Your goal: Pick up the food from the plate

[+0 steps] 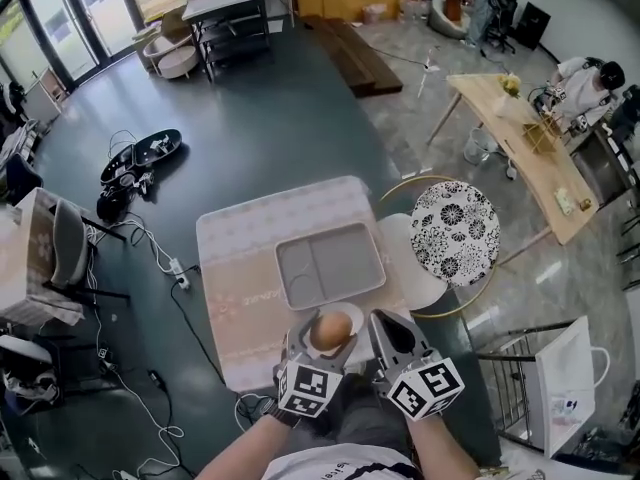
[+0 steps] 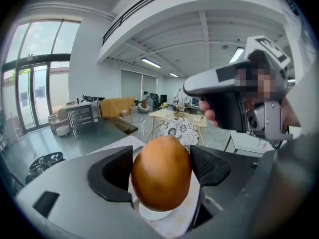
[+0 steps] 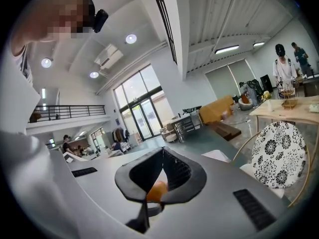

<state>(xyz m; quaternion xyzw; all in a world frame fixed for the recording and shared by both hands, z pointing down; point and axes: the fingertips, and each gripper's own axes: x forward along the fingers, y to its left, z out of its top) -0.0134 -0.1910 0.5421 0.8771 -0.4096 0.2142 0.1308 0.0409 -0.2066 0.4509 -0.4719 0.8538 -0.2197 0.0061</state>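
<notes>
Item: food, one piece — brown, smooth, egg-shaped. Held in left gripper, jaws parted to the food's width, a dark pad pressed against either side, narrower end up in the left gripper view. Located at near edge of table, over small white plate; plate rim visible beneath the food and to its right; contact with plate not determinable. Right gripper: just right of the left one, jaw tips closed together, holding nothing; a patch of the food glimpsed beyond, through the opening behind the tips. Marker cube on the left gripper and marker cube on the right, both on the near side, facing up. Table: rectangular, under pale patterned cloth. Grey tray, two compartments, just beyond the plate toward the far side. Right of table: round chair — black-and-white floral seat, gold-toned frame. Far right: light wooden table, person in white at its far end. Near right: white paper bag on the floor. Left of table: power strip and trailing cables on dark floor.
</notes>
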